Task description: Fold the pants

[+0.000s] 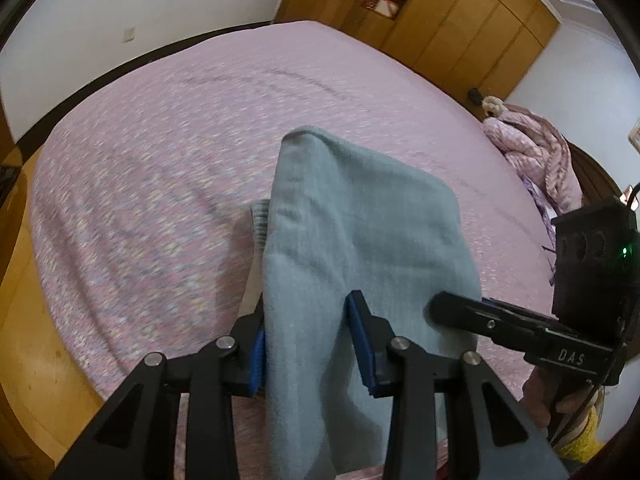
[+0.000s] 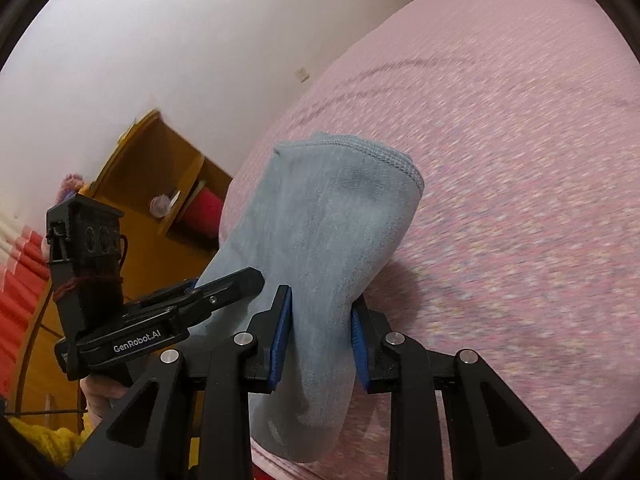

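Both grippers, left (image 1: 308,336) and right (image 2: 320,336), clamp the grey-blue pants (image 1: 360,232), lifted at frame centre above the pink bed (image 1: 160,140), apparently mid-fold; next, I judge, lower and lay them flat.

A home bedroom. A wide bed (image 1: 160,152) under a pink bedspread fills it. Wooden wardrobes (image 1: 460,20) line the far wall.

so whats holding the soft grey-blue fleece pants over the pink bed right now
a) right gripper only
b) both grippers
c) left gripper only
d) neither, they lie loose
b: the left gripper and the right gripper each have blue pads closed on the soft grey-blue fleece pants above the pink bed.
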The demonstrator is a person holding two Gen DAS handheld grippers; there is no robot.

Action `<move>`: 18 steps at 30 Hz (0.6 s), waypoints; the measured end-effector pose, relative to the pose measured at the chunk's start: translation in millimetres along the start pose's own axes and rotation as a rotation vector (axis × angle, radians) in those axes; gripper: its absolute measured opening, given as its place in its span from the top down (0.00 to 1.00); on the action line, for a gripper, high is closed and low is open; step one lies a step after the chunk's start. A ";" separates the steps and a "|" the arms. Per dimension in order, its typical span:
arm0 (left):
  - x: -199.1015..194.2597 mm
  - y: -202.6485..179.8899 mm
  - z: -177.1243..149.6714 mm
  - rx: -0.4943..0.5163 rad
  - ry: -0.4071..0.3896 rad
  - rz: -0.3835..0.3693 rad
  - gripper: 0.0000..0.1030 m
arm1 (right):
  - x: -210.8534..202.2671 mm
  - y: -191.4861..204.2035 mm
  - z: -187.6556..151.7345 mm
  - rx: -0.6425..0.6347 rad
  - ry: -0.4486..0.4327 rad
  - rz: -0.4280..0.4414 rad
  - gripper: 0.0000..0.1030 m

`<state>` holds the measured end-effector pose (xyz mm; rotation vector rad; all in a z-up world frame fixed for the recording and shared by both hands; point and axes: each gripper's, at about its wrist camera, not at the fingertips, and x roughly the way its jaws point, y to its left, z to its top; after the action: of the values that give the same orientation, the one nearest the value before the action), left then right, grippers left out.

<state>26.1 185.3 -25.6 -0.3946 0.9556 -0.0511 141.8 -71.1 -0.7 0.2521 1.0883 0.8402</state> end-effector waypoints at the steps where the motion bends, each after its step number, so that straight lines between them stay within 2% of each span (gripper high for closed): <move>1: 1.3 -8.1 3.0 0.013 -0.001 -0.006 0.64 | -6.7 -3.9 0.7 0.001 -0.007 -0.007 0.72; 9: 29.4 -67.6 32.3 0.074 0.017 -0.081 0.64 | -58.7 -42.2 16.9 0.014 -0.085 -0.081 0.72; 14: 50.3 -108.9 47.4 0.131 0.027 -0.095 0.64 | -79.8 -66.3 28.6 0.040 -0.118 -0.109 0.72; 18: 69.9 -132.0 56.6 0.151 0.043 -0.119 0.64 | -98.5 -87.3 34.5 0.030 -0.136 -0.164 0.72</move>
<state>129.3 65.2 -5.2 -0.3115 0.9630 -0.2395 193.3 -192.5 32.9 0.2382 0.9809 0.6519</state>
